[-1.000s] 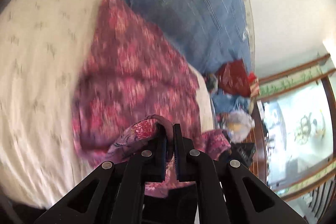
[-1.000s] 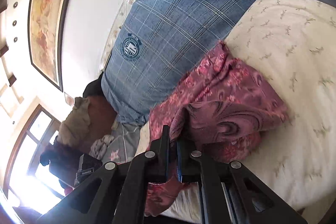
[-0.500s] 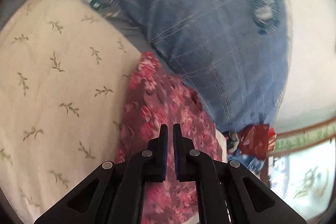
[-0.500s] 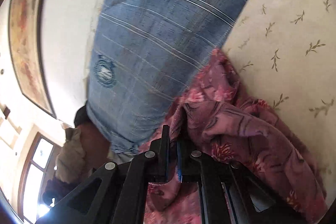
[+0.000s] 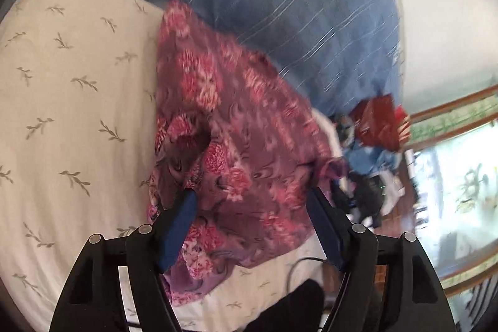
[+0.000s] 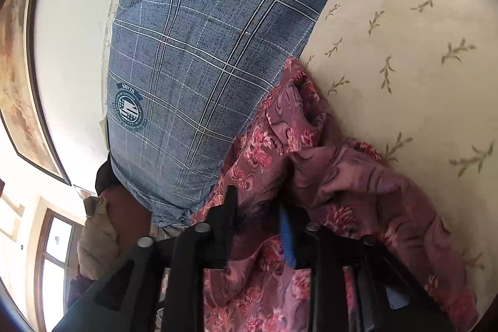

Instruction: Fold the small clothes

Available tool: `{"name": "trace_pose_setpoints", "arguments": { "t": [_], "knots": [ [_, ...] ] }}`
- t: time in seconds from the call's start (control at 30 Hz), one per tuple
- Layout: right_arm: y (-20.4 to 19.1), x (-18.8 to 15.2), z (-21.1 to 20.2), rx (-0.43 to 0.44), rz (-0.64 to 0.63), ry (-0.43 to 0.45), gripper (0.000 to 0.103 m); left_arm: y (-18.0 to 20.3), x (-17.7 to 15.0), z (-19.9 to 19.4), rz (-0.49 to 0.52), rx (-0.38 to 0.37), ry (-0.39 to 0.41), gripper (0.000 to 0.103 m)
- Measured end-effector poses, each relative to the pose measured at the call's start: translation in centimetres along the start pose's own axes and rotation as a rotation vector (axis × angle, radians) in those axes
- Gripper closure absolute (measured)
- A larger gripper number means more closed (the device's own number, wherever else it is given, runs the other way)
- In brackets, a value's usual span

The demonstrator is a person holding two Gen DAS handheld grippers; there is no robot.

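A purple-pink floral garment [image 5: 249,139] lies rumpled on the cream leaf-print bed sheet [image 5: 71,101], its far edge against a blue plaid pillow [image 5: 295,8]. My left gripper [image 5: 252,195] is open, its jaws spread wide just above the garment's near part, holding nothing. In the right wrist view the same garment [image 6: 326,176] lies under and between the fingers of my right gripper [image 6: 258,204], which is open with cloth draped between its jaws. The sheet [image 6: 420,52] and pillow [image 6: 193,58] show there too.
A red bag [image 5: 379,123] and a heap of clothes [image 5: 370,157] lie past the bed's far end, by a window [image 5: 460,176]. A framed painting [image 6: 15,83] hangs on the wall. A beige bundle [image 6: 96,238] sits beside the pillow.
Both grippers were shut on the garment a second ago; both have now opened. The garment has dropped onto the sheet and lies spread beside the pillow.
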State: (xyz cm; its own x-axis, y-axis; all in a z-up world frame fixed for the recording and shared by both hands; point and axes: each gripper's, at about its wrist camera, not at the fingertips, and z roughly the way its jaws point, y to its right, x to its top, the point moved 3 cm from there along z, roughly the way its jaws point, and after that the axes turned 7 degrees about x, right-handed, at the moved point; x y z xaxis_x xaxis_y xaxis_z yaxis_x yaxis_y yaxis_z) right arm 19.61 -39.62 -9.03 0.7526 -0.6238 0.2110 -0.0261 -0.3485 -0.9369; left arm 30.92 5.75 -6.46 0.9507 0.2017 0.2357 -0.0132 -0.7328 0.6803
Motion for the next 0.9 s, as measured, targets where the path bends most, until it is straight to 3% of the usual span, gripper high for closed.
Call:
{"name": "trace_pose_setpoints", "arguments": {
  "t": [0.1, 0.13, 0.17, 0.2, 0.23, 0.3, 0.43, 0.57, 0.7, 0.8, 0.9],
  "knots": [
    [0.0, -0.5, 0.0, 0.004, 0.031, 0.004, 0.065, 1.1, 0.3, 1.6, 0.004, -0.017, -0.030, 0.034],
    [0.0, -0.5, 0.0, 0.005, 0.040, 0.008, 0.064, 1.6, 0.5, 2.1, 0.008, -0.015, -0.038, 0.051],
    [-0.1, -0.5, 0.1, 0.005, 0.042, 0.010, 0.064, 2.2, 0.8, 2.9, 0.021, -0.008, -0.053, 0.093],
    [-0.3, -0.5, 0.2, 0.006, 0.032, 0.006, 0.067, 2.3, 1.1, 3.5, 0.021, -0.018, -0.078, 0.100],
    [-0.7, -0.5, 0.3, 0.007, 0.012, 0.000, 0.083, 2.3, 1.4, 4.0, -0.004, -0.033, -0.093, 0.099],
    [-2.2, -0.6, 0.3, 0.043, -0.039, -0.013, 0.093, 2.3, 2.6, 3.7, -0.037, -0.049, -0.044, 0.100],
    [-5.5, 0.1, 0.1, 0.090, -0.127, -0.007, 0.094, 1.8, 5.9, 1.7, -0.098, -0.083, 0.069, 0.100],
    [-6.7, 3.2, 1.4, 0.091, -0.145, 0.030, 0.094, 0.6, 10.2, 1.2, -0.153, -0.053, 0.133, 0.101],
    [-5.1, 6.3, 3.9, 0.055, -0.081, 0.060, 0.094, -0.9, 14.5, 1.8, -0.204, 0.014, 0.182, 0.102],
    [-2.5, 7.7, 6.4, -0.018, -0.003, 0.051, 0.088, -2.9, 16.9, 3.0, -0.261, 0.088, 0.171, 0.102],
    [-0.6, 8.1, 7.9, -0.091, 0.068, 0.031, 0.087, -3.2, 17.1, 3.2, -0.271, 0.047, 0.154, 0.101]
  ]
}}
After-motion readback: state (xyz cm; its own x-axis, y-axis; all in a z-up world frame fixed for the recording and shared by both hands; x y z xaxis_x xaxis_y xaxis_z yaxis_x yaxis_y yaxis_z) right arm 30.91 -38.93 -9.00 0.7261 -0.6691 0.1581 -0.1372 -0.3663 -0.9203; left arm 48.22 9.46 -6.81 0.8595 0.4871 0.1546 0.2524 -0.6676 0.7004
